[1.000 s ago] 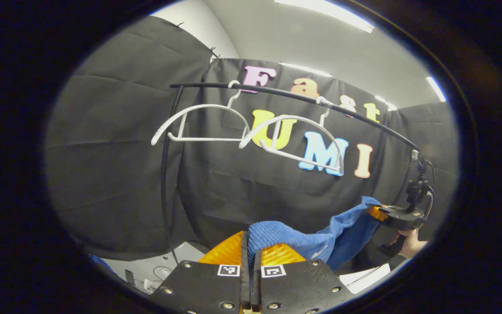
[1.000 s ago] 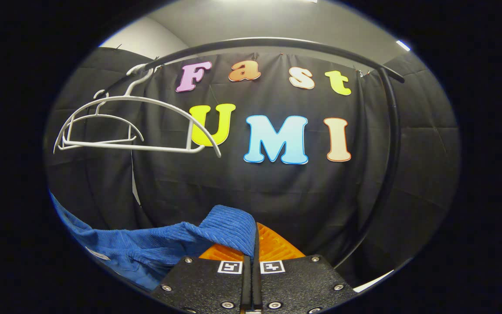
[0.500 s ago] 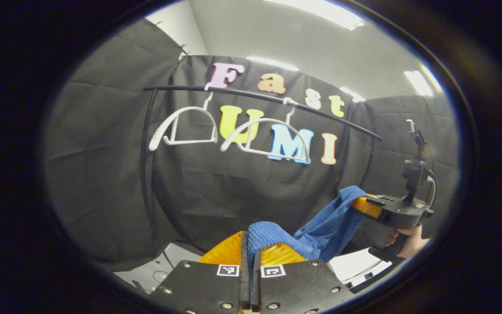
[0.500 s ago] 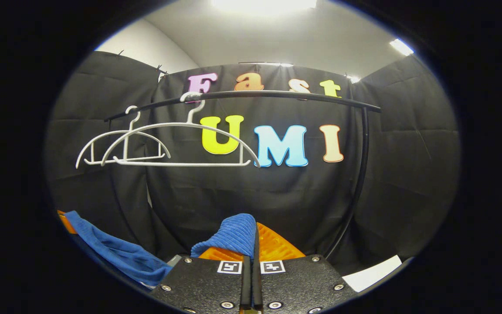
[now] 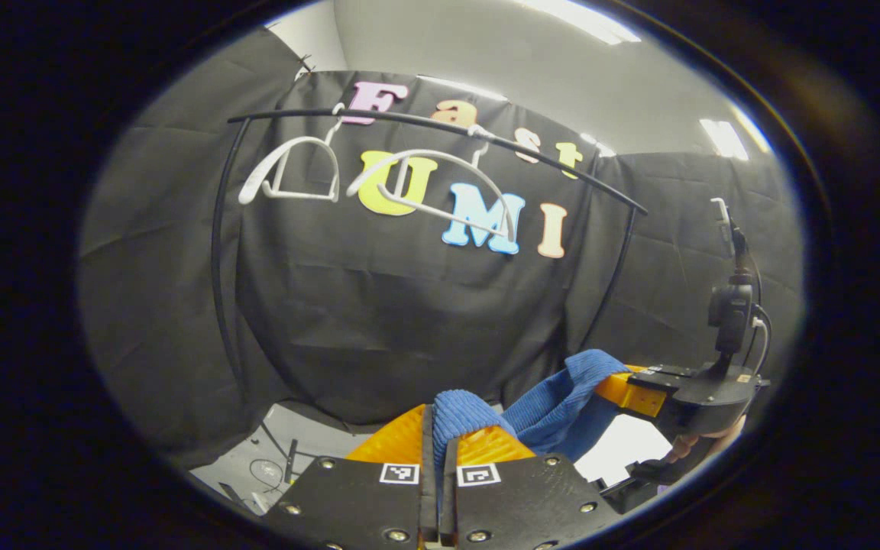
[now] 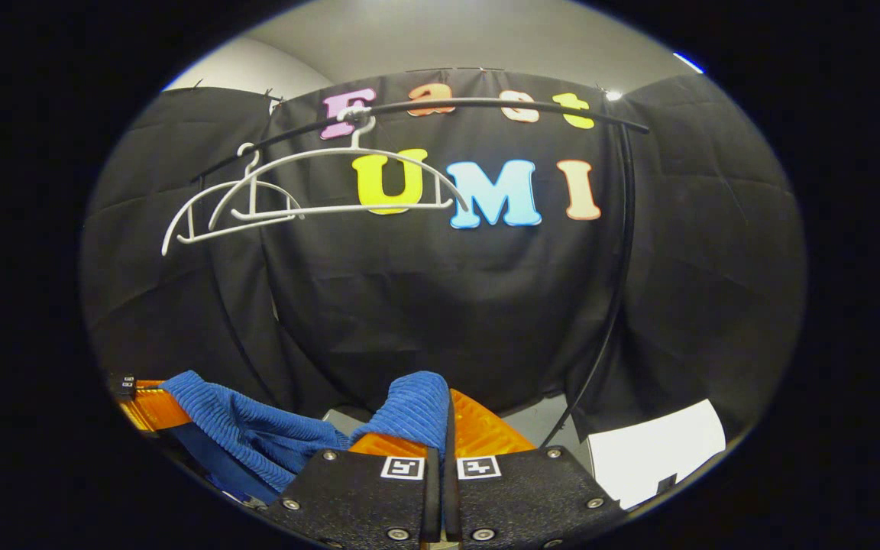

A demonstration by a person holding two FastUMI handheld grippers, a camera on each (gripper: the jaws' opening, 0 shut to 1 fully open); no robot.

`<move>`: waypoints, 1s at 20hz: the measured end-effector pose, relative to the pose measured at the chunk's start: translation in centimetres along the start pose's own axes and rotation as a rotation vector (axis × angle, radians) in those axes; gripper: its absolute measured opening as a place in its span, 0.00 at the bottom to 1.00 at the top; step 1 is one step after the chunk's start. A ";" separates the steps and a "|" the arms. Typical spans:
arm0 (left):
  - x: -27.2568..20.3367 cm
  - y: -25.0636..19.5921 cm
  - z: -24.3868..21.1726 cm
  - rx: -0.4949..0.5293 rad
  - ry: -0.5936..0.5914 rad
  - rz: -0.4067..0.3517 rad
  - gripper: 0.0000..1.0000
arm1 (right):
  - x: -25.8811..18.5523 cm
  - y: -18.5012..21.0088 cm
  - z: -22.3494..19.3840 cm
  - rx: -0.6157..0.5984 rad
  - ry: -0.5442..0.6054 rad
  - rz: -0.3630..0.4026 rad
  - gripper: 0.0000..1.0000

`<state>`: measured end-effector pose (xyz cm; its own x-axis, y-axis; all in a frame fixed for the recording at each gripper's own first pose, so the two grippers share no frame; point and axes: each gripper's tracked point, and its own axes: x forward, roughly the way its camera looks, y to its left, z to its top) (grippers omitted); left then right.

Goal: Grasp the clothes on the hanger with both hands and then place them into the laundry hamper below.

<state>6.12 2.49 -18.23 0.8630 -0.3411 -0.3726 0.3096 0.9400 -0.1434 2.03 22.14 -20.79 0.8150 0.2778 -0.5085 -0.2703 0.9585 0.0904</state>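
Below two bare white hangers (image 5: 409, 183) on a black rail (image 6: 486, 103), the left gripper (image 5: 438, 428) and right gripper (image 6: 446, 428) each clamp a blue garment (image 5: 554, 401); no writing on it is legible.

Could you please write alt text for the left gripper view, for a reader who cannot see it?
The left gripper is shut on a blue garment that stretches right to the right gripper, held by a hand. Behind, two bare white hangers hang on a black rail.
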 end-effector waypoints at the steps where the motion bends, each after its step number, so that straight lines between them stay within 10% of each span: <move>1: 0.7 0.2 -1.3 0.000 0.025 0.004 0.03 | 0.5 -0.3 -1.0 0.019 0.024 -0.004 0.02; 20: 9.9 6.2 -25.2 0.012 0.435 0.131 0.03 | 6.5 -3.0 -23.2 0.083 0.423 -0.102 0.05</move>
<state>6.48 4.76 -45.93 0.6479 -0.1884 -0.7381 0.2155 0.9747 -0.0596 -3.74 19.55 -44.19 0.5493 0.1476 -0.8225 -0.1435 0.9863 0.0812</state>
